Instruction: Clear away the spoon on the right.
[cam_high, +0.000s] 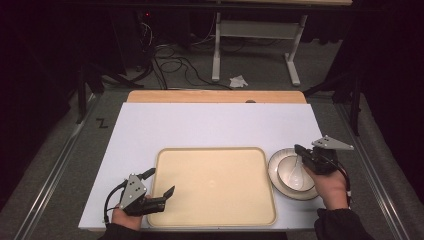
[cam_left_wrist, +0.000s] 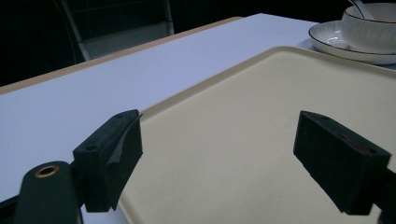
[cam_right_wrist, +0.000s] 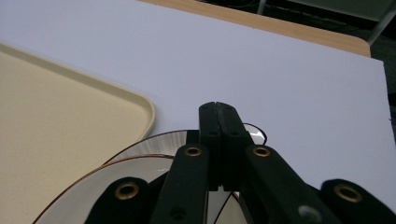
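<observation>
Cream tray (cam_high: 215, 187) sits near-centre on the white table (cam_high: 210, 125), with a bowl (cam_high: 294, 172) and spoon (cam_high: 296, 170) on a plate (cam_high: 277, 186) just right of it. Left gripper (cam_high: 161, 183) gapes wide over the tray's left edge, holding nothing. Right gripper (cam_high: 298, 148) is above the bowl, jaws pressed together; whether they pinch the spoon, I cannot tell.

The tray (cam_high: 215, 187) is a plain pale cream, lying on a white worktop (cam_high: 210, 125) whose far edge shows a strip of light wood. Beside it the plate (cam_high: 276, 172) and the bowl (cam_high: 292, 172) on it are white with fine ribbed lines and a thin dark-brown rim, and the spoon (cam_high: 298, 170) in the bowl is white too. Both the left claw (cam_high: 161, 182) and the right claw (cam_high: 298, 149) are black with brass-coloured rivets, each topped by a grey plate, and the person's sleeves are black.
</observation>
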